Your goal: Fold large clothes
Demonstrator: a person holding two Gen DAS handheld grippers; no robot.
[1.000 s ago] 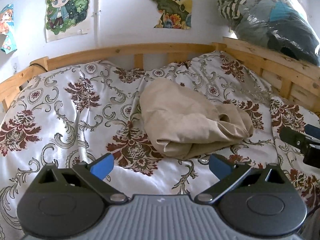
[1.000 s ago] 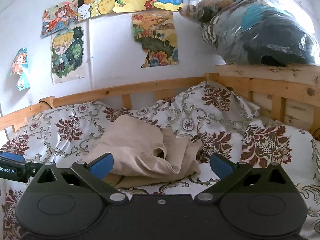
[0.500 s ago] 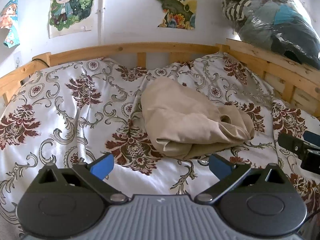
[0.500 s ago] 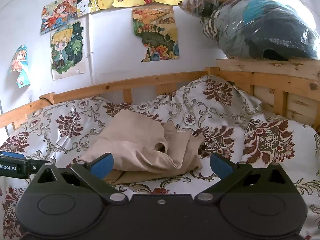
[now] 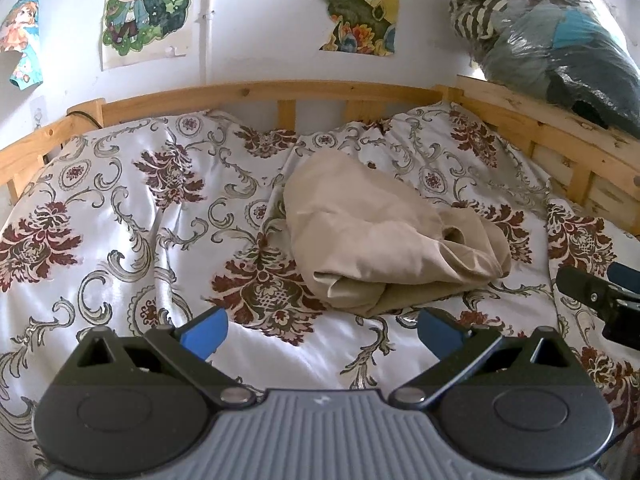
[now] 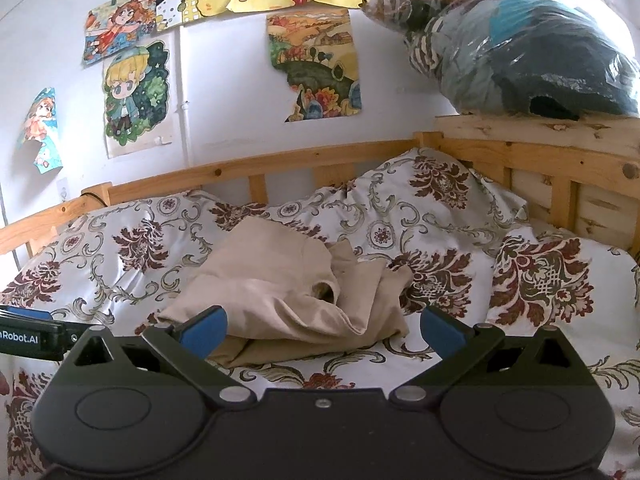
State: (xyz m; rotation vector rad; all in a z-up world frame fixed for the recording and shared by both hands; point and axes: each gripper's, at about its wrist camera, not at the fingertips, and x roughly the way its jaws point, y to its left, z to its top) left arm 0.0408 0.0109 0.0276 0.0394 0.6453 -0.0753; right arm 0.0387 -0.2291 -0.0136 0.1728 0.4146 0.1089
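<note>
Lying beyond spread fingers (image 5: 204, 330), beige garment (image 5: 384, 236)

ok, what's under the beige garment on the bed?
The beige garment lies crumpled on the floral duvet, which shows all around it. Whether anything else sits beneath is hidden by its folds.

Beige, plain garment (image 5: 384, 240) on white bedspread (image 5: 132, 220) with dark red flowers and grey-green scrolls. Blue pads on black grippers. Light yellow wood bed frame (image 6: 328, 156), white wall (image 6: 224, 100).

A crumpled garment (image 5: 384, 236) lies mid-bed on the quilt (image 5: 132, 216), a bag (image 6: 520, 44) seemingly atop the headboard (image 6: 536, 140) behind.
</note>
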